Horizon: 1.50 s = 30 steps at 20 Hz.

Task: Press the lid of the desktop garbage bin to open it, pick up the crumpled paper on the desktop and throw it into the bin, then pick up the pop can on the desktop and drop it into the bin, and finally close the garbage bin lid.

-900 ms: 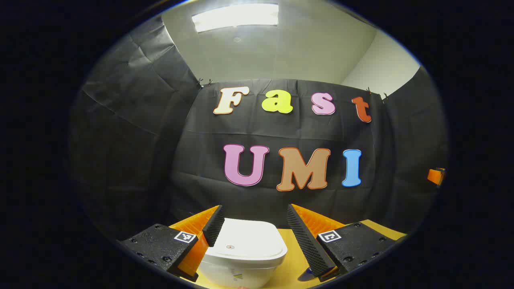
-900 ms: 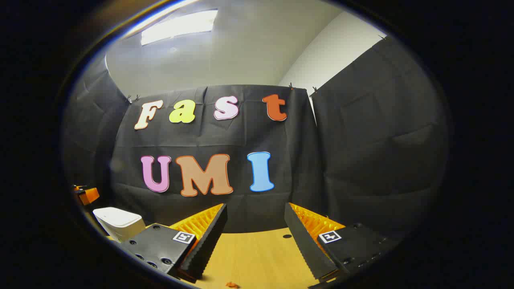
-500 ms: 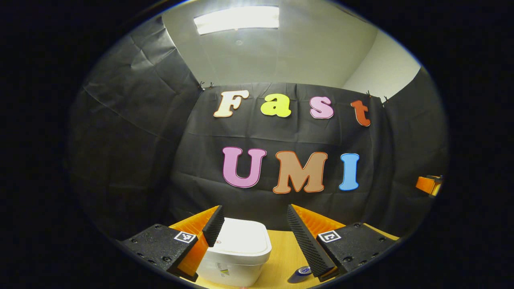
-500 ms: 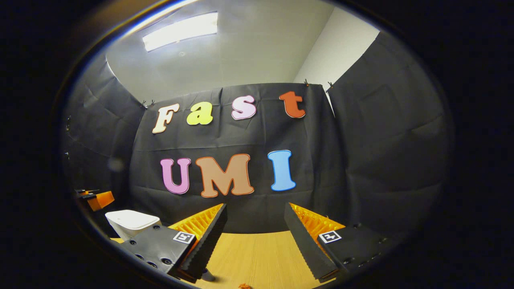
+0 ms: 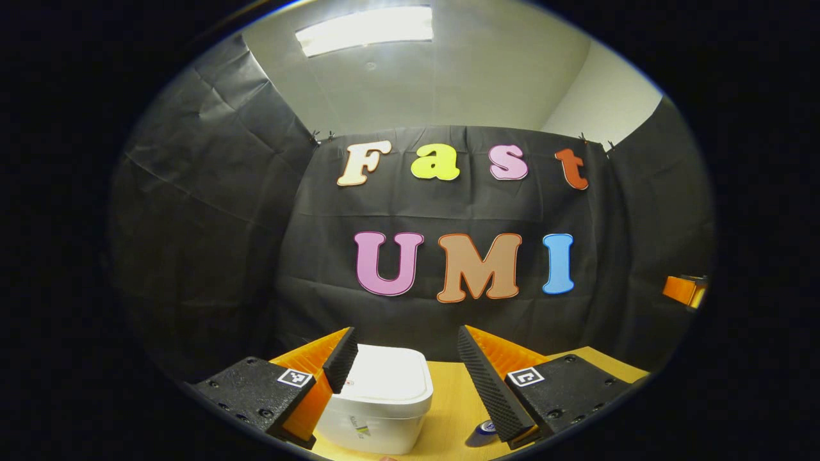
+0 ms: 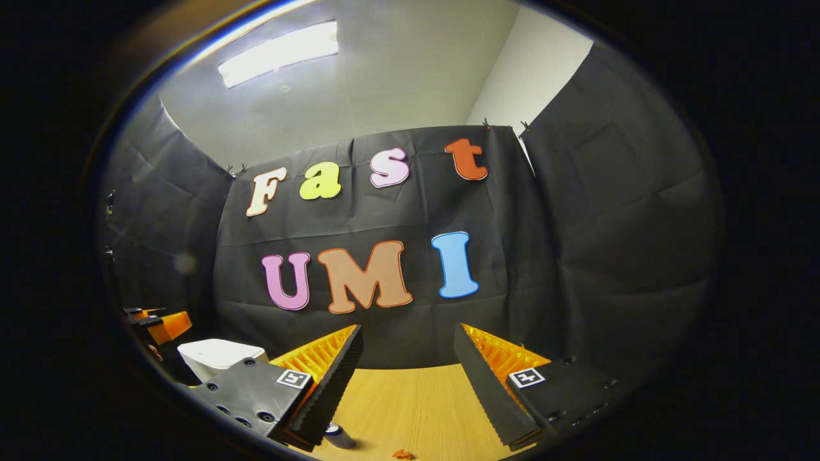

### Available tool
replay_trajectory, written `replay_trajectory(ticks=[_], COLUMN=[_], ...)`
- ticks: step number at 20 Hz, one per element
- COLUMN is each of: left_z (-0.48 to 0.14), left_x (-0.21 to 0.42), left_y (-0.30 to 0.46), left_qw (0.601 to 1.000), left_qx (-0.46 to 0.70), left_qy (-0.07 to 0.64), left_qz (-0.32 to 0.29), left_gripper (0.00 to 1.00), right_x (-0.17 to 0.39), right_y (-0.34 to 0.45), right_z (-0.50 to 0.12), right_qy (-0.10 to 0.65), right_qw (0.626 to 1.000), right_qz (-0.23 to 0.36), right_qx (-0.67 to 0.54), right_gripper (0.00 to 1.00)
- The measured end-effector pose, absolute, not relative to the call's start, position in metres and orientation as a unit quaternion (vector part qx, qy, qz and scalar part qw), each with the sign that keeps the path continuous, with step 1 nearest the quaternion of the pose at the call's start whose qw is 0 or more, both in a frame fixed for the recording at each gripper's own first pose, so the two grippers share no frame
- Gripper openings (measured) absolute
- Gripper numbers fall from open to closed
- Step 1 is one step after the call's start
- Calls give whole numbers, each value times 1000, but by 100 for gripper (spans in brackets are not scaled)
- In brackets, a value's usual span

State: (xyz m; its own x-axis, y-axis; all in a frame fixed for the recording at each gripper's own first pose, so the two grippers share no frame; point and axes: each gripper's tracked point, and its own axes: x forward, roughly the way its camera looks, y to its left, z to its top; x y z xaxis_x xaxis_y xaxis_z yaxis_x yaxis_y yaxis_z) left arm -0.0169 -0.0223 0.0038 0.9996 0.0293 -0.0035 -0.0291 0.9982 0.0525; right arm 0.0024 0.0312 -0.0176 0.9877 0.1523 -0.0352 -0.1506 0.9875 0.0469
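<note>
Fingers of the left gripper (image 5: pixel 407 378) and right gripper (image 6: pixel 408 384) stand apart, holding nothing. Since the earlier frame, the white rectangular plastic bin (image 5: pixel 379 403), lid closed, appears farther off. The pop can (image 6: pixel 337 435) now lies on the wooden surface (image 6: pixel 410 410), end toward the camera.

Light wooden surface (image 5: pixel 448 410) runs back to black cloth wall. White garbage bin (image 5: pixel 378 403) stands on it, lid (image 5: pixel 387 381) down flat. Pop can (image 5: pixel 482 430) lies on surface just right of bin, mostly hidden. In right gripper view, can (image 6: pixel 338 435) lies near front edge, small orange scrap (image 6: pixel 402 454) close beside it.
</note>
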Motion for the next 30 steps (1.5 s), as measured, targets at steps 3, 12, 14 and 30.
replay_trajectory(ticks=[3, 12, 14, 30], left_z=[3, 1, -2, -54], left_x=[-15, -17, -16, 10], left_y=[-24, -16, -16, 17], left_qw=[1000, 999, 998, 993], left_qx=[28, 43, 50, 78], left_qy=[0, 10, 15, 63], left_qz=[9, 18, 19, 54], left_gripper=[94, 90, 80, 0], right_x=[0, 0, 0, 3], right_y=[37, 49, 48, 43], right_z=[-18, -21, -21, -29], right_qy=[20, 26, 27, 38], right_qw=[996, 995, 995, 996], right_qz=[80, 100, 101, 80], right_qx=[22, 4, 2, -12], right_gripper=[95, 95, 95, 95])
